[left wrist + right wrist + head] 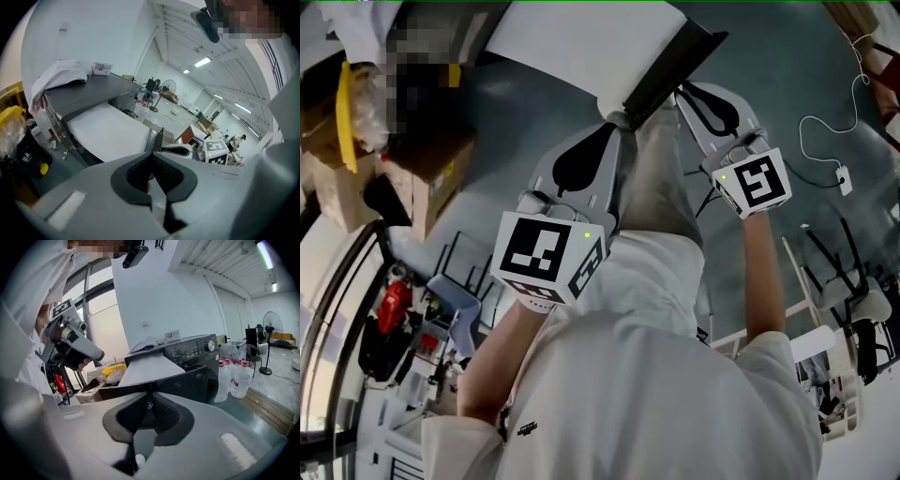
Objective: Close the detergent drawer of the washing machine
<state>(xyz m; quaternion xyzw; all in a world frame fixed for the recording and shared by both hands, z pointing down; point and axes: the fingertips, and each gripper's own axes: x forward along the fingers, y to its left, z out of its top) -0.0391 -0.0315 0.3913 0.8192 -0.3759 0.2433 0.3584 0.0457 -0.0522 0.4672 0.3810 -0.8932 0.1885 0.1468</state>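
Left gripper (616,120), right gripper (681,91) aloft side by side, jaws together

The left gripper (152,159) and the right gripper (148,399) are pale grey with black pads on the jaws. Each carries a white cube (548,255) printed with black square markers and a small green dot. The washing machine (197,362) is black with a dark grey top, the flat panel (108,131) is white, and so is the cloth (61,75); the shirt (656,375) is white, the floor (825,94) blue-grey with a white cable (811,120) at the right, and a yellow strip (344,112) shows at the far left.
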